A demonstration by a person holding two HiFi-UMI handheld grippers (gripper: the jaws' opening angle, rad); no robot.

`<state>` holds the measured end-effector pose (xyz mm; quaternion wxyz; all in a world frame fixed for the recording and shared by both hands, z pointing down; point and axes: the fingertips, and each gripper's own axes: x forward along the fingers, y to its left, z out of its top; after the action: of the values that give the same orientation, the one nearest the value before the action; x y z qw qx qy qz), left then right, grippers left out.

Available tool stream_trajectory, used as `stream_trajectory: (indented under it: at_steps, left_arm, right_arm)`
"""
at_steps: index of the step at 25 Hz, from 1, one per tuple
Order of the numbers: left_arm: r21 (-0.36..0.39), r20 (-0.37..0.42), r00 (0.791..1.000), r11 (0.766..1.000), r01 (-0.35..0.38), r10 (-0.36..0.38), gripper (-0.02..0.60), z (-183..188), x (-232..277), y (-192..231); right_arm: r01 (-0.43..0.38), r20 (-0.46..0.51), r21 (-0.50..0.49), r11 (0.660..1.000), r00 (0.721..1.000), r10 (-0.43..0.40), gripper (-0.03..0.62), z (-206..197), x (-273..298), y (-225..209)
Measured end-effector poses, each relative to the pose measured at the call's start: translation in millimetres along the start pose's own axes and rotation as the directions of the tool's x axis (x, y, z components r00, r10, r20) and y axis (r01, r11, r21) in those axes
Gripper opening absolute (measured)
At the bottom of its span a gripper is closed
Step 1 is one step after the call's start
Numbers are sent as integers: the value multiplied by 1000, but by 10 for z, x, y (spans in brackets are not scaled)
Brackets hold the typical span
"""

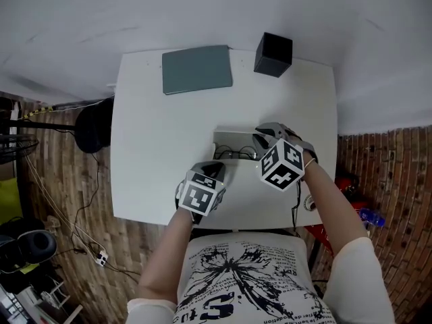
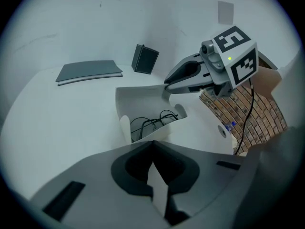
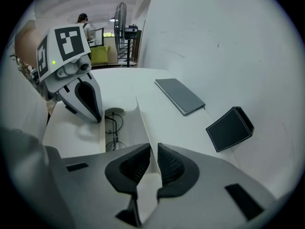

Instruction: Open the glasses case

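One glasses case (image 1: 229, 140), one notebook (image 1: 197, 69), one box (image 1: 273, 54)

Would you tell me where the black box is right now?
In the head view, the black box stands at the table's far right, right of the grey notebook, beyond the glasses case.

The worktop (image 1: 155, 147) has a white, smooth, matt surface without visible grain. The glasses case (image 1: 233, 139) consists of thin white sheet, matt, stiff like card or thin plastic; which of the two cannot be told. The glasses (image 2: 152, 122) inside have a thin dark wire frame. The book (image 1: 196, 68) has a grey matt cover. The box (image 3: 229, 129) is black and matt, with a leather-like skin and a pale stitched edge. The left gripper (image 2: 152, 149) and the right gripper (image 3: 153, 151) have grey matt plastic shells; the right gripper's pads (image 3: 169, 163) are dark and ribbed. Each marker cube (image 1: 282, 164) carries matt black-and-white print. The floor (image 1: 61, 167) shows a rough brown brick-like pattern. The shirt (image 1: 250, 275) is white printed cloth.
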<state>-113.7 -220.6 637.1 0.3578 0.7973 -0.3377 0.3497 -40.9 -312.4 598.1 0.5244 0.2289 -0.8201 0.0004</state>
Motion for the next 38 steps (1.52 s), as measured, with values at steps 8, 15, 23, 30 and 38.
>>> stream_trajectory:
  at_steps: [8,15,23,30,38]
  left_arm:
    - [1,7,1000,1000,2,-2,13,26,13,26]
    - [-9,12,1000,1000,-1,1,13,33,13,27]
    - [34,82,997,999,8,-11,14,85,-49,-48]
    - [134,200,980,991,-5,-22,14,270,-443,-220]
    - [259,439,898,961,-98,-27,14,819,-1327,-448]
  right_arm:
    - [-5,25,18,1000,1000,4,83,-2,137,-162]
    - [6,41,60,998,999,-8,98,-13,141,-197]
    - [34,117,142,989,992,-51,138,88,-148,-160]
    - [93,287,373,923,935,-210,124,347,-742,-230]
    - [151,431,529,835,800,-418,14,551,-1645,-295]
